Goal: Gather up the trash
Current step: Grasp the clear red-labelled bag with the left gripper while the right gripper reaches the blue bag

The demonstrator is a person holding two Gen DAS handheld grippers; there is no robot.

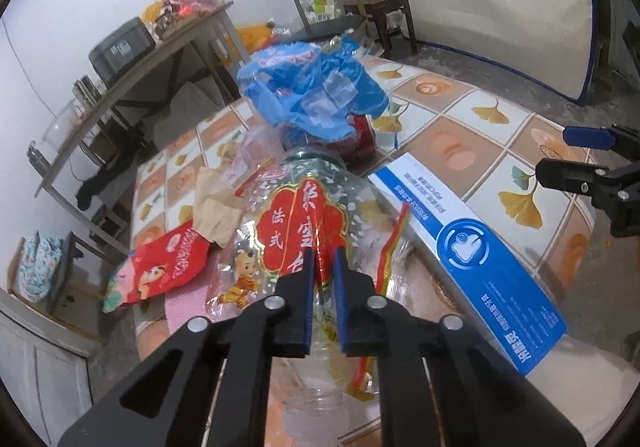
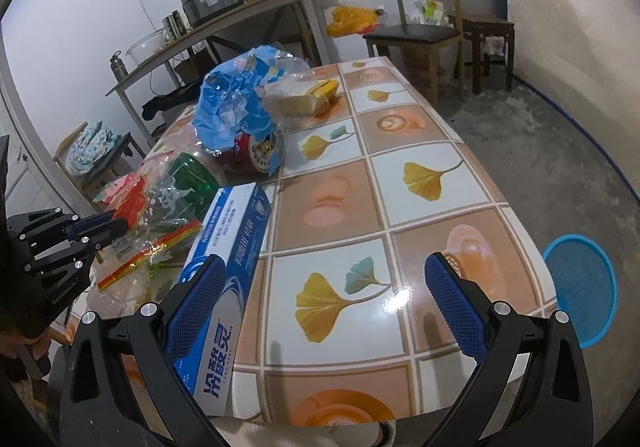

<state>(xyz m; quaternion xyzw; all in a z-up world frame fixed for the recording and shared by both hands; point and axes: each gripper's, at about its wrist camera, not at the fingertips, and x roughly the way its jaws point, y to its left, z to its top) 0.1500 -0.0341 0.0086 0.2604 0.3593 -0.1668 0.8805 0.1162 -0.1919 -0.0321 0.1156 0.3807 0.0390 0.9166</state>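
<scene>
While left hand-held gripper (image 1: 322,259) pinches clear printed bag (image 1: 304,215), blue basket (image 2: 582,287) sits on floor.

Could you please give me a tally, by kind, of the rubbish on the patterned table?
Plastic wrappers and bags: 3, clear printed, blue, red
Cardboard boxes: 1, blue and white
Brown paper pieces: 1
Green bottles: 1
Total: 6 that I can tell apart
</scene>
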